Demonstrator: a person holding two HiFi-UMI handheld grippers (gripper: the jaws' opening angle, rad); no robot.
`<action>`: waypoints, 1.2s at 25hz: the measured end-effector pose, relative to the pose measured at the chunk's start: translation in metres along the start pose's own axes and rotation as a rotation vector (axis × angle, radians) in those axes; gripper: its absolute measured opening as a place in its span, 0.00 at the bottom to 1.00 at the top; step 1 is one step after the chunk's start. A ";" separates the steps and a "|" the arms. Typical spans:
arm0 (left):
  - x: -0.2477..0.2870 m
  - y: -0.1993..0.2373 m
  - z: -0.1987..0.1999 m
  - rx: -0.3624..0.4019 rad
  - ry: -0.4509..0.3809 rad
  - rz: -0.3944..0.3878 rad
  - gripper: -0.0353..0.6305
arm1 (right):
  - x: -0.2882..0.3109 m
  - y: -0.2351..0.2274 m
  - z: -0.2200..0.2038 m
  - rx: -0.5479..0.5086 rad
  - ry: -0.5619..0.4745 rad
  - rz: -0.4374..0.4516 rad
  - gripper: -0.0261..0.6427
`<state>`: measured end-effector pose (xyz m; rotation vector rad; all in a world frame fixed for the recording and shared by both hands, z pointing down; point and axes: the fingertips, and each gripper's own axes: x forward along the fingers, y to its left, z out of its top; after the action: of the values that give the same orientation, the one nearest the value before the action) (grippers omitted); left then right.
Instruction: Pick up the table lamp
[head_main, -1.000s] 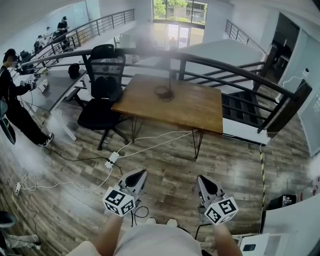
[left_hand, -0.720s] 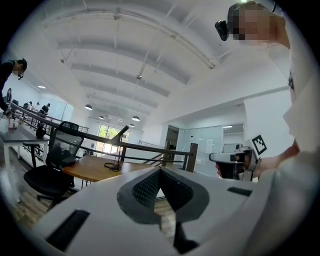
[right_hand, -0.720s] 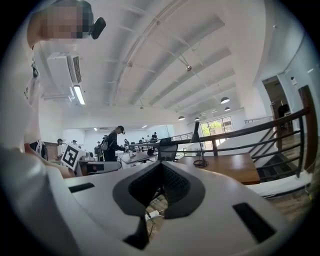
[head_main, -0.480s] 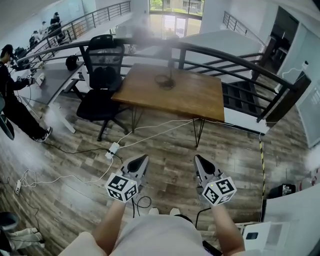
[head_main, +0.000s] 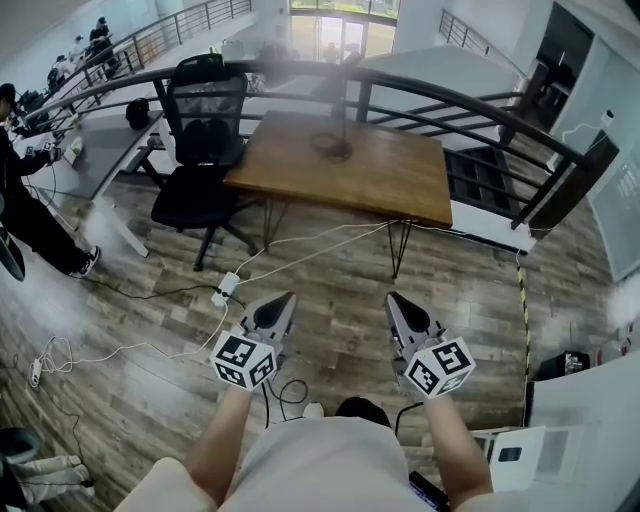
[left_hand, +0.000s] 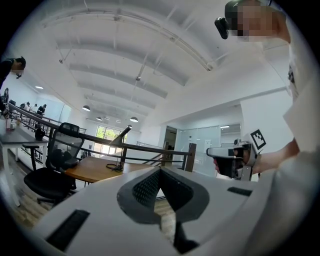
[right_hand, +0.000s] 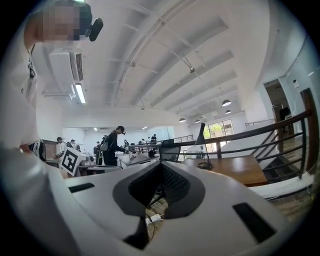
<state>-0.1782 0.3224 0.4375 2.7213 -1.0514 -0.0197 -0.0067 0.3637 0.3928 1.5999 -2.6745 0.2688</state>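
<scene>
Holds the left gripper (head_main: 286, 297) and the right gripper (head_main: 391, 297) side by side, low over the plank floor (head_main: 335, 320), well apart from the wooden table (head_main: 400, 190) ahead. Shows both pairs of tongs clenched tip to tip in the gripper views, with nothing pinched in either. Finds the table lamp (head_main: 338, 145) out on the tabletop near the far left corner, upright on its round base, with a dark cable looped at that base. Picks up the same lamp in the left gripper view too, with a slim stem and a shade tilted off the top, in front of the dark railing (head_main: 365, 100). Places a black office chair (head_main: 205, 110) at the table's left edge, pulled up close. Runs white cables (head_main: 310, 240) over the floor from under the table's near edge to a power strip (head_main: 225, 290) just ahead of the left gripper. Catches a person (head_main: 30, 220) in dark clothes standing at a desk far off to the left, beyond the chair
</scene>
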 end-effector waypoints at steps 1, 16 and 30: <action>-0.002 0.002 -0.002 -0.001 0.001 0.000 0.06 | 0.000 0.003 -0.001 -0.003 0.002 0.001 0.06; 0.004 0.022 0.001 -0.013 -0.006 0.009 0.06 | 0.026 -0.005 0.005 0.036 -0.014 0.024 0.06; 0.100 0.055 0.005 -0.024 0.016 0.030 0.06 | 0.088 -0.086 0.006 0.002 0.007 0.064 0.06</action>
<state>-0.1409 0.2148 0.4511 2.6794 -1.0804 -0.0060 0.0276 0.2462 0.4081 1.5123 -2.7248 0.2775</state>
